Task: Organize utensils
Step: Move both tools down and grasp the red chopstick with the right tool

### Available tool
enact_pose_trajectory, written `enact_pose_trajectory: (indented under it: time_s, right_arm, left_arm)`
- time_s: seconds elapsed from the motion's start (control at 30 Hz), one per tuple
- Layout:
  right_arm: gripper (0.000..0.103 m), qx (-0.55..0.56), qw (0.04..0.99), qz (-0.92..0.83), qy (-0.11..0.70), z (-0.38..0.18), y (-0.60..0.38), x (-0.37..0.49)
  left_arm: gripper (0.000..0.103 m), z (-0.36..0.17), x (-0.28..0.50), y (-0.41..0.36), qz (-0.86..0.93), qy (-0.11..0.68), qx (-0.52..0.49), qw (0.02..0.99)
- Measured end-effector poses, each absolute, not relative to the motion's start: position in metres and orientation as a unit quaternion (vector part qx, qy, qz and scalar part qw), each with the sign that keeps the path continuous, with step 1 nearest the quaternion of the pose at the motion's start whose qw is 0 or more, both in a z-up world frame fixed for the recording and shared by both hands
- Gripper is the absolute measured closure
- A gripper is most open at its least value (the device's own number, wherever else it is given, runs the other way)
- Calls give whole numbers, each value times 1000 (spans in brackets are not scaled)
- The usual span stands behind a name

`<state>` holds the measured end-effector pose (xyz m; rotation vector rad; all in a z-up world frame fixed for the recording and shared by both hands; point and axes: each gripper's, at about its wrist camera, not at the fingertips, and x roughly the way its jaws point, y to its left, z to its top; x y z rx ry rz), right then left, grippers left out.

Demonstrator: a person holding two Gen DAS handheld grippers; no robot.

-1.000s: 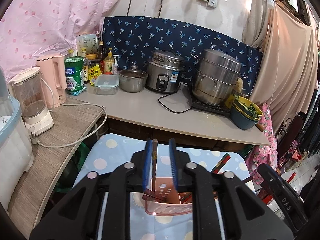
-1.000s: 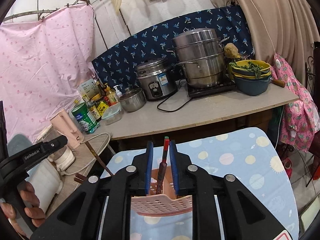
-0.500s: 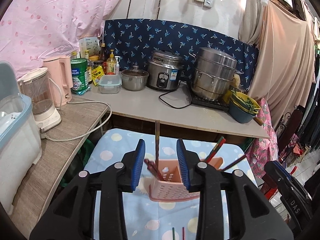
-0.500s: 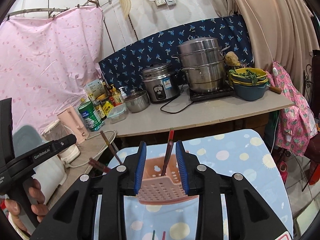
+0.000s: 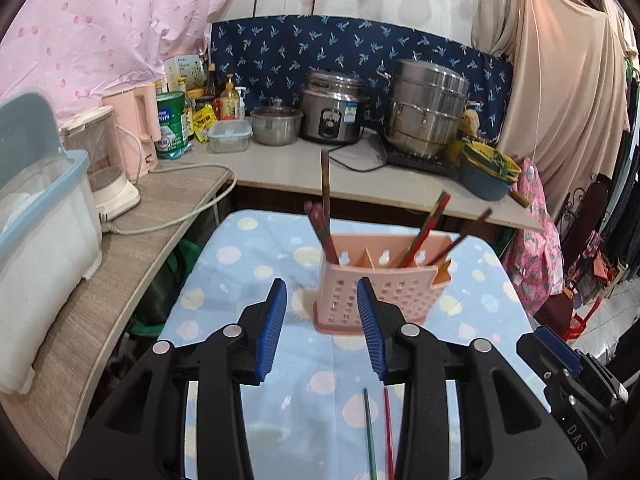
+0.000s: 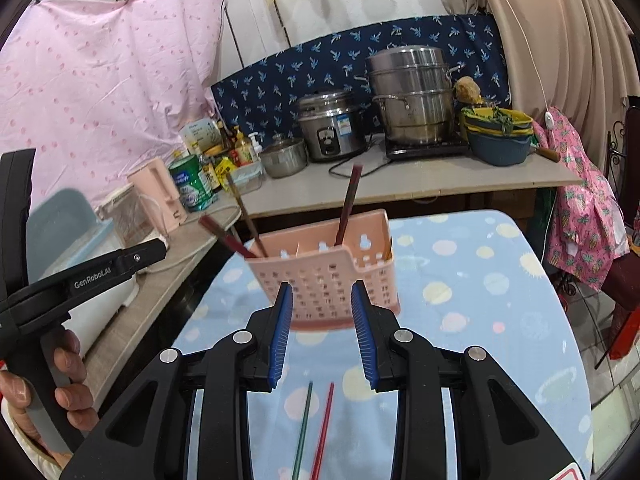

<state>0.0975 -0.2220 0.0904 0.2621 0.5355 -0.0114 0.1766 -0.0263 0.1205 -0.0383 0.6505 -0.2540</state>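
Observation:
A pink perforated utensil holder (image 5: 380, 284) stands on the blue dotted tablecloth (image 5: 248, 264); it also shows in the right wrist view (image 6: 332, 280). Several chopsticks stand in it, some at its left end (image 5: 324, 220) and some leaning right (image 5: 428, 228). A green chopstick (image 5: 370, 436) and a red chopstick (image 5: 388, 436) lie on the cloth near me; both show in the right wrist view, green (image 6: 302, 424) and red (image 6: 323, 424). My left gripper (image 5: 322, 292) is open and empty, short of the holder. My right gripper (image 6: 322, 292) is open and empty too.
A counter (image 5: 360, 172) behind the table holds a rice cooker (image 5: 332, 108), a steel steamer pot (image 5: 428, 108), bowls (image 5: 488, 168), bottles and a pink kettle (image 5: 132, 132). A side shelf (image 5: 100, 280) on the left carries a blender and a plastic box (image 5: 36, 216).
Both grippers have opened, let go of the chopsticks that now stand in the holder, and pulled back toward me. The green and red chopsticks on the cloth have come into view.

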Motion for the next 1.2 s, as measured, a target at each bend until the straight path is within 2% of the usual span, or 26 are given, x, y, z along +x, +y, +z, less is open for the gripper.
enact_pose_trajectory:
  time_s: [0.87, 1.2]
  right_arm:
    - [73, 98, 903, 17, 419, -49, -167, 4]
    - [73, 88, 891, 26, 445, -73, -153, -11]
  left_arm:
    - [68, -20, 87, -14, -131, 440, 22, 888]
    - [68, -45, 67, -10, -129, 469, 28, 873]
